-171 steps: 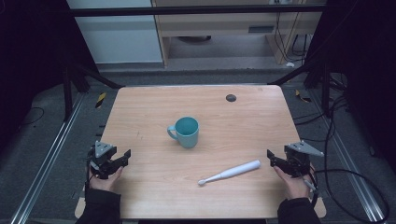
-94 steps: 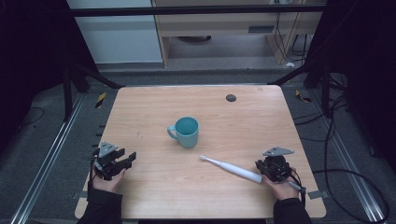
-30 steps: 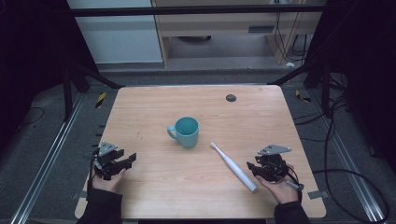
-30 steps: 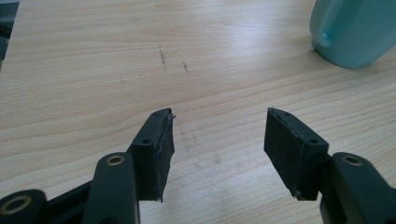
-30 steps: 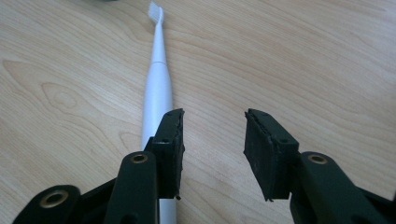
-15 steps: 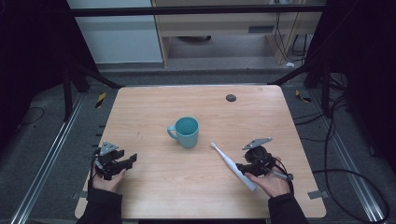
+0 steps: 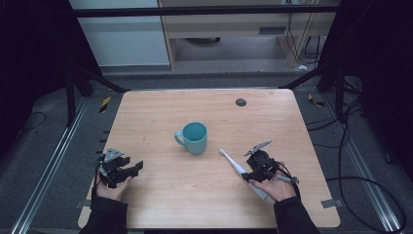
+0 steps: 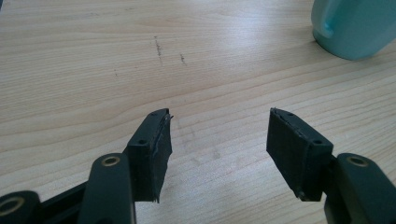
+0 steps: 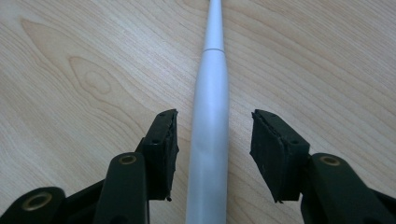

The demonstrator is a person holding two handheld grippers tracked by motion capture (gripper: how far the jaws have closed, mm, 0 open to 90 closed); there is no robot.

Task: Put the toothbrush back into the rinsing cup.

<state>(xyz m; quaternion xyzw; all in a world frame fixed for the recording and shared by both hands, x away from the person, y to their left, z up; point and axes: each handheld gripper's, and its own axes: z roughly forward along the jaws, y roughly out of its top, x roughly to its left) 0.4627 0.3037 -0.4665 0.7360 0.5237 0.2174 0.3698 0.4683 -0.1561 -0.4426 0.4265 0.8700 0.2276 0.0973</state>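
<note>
Toothbrush (image 7: 242, 172) lies on the table (image 7: 160, 117) between the parted jaws of the right gripper (image 7: 254, 174), untouched, near the front right edge. Left gripper (image 7: 127, 171) is wide open above bare wood; mug (image 7: 193, 137) stands well apart.

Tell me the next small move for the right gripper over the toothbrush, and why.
Probably close the right gripper on the toothbrush. Its jaws have just been opening and now stand on either side of the white handle, with a gap at each pad, so nothing is gripped. The handle lies flat on the table, head pointing toward the teal mug. The left gripper stands open over bare wood.
</note>
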